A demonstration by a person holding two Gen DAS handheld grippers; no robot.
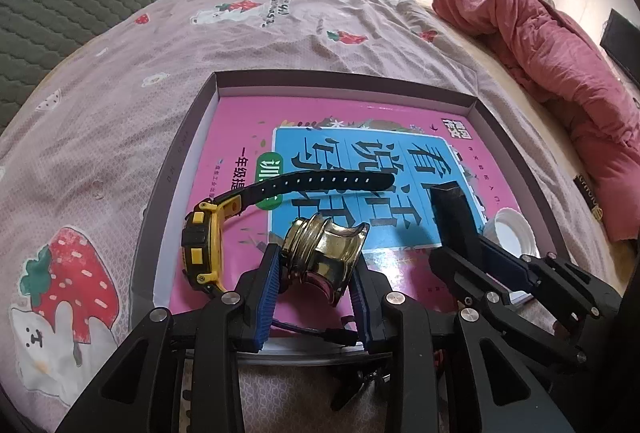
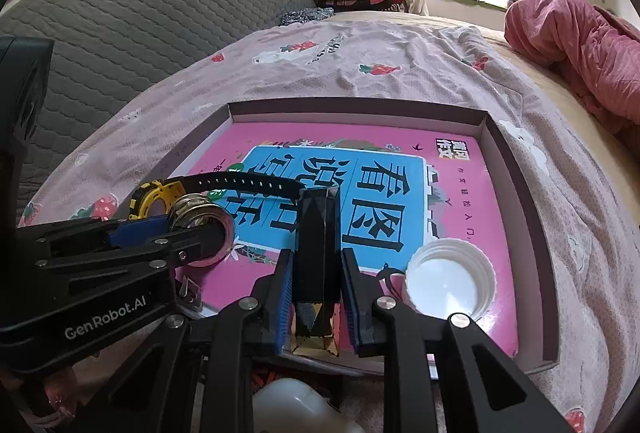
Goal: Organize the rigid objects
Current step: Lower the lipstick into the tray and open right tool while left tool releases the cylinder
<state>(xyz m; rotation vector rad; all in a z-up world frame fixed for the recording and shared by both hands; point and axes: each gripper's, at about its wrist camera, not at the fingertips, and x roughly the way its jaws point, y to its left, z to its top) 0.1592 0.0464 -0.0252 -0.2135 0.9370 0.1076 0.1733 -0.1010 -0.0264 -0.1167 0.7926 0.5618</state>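
Left gripper (image 1: 316, 273) pinches a brass spool-shaped fitting (image 1: 324, 257), glossy, flanged, axis across the jaws. Right gripper (image 2: 314, 293) is clamped on a faceted black bar (image 2: 318, 233), matte, long axis running straight ahead out of the jaws. Both are over the shallow cardboard box (image 2: 516, 153), above the pink workbook (image 2: 492, 201). Yellow wristwatch (image 1: 204, 245) lies just left of the left jaws; ribbed white cap (image 2: 450, 279) just right of the right jaws.

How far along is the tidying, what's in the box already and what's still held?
Done: the yellow watch and white cap already lie on the pink book inside the shallow box. In hand: the left tongs clamp a brass spool-shaped piece; the right tongs clamp a black faceted bar, both over the box. Left: releasing both.
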